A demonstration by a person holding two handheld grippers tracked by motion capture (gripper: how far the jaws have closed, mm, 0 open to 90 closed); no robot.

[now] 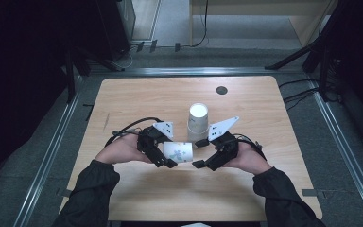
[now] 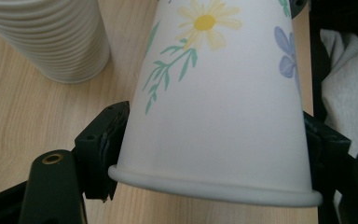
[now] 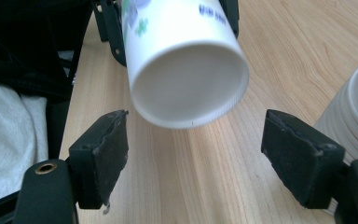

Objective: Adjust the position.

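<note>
Wooden table (image 1: 137,99): flowered cup (image 1: 178,152) lies sideways just in front of the cup stack (image 1: 197,123), left gripper (image 1: 164,158) clamped on its rim end. Right gripper (image 1: 199,152) gapes empty at the base; I'd center the base between the pads (image 3: 103,154), then close gently.

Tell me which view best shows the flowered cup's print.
The left gripper view: the flowered cup is close up, its yellow daisy, green stem and a blue flower plain, its rim end between the jaws. The right gripper view shows mostly its recessed base. The high view shows it small, lying sideways between the grippers.
</note>
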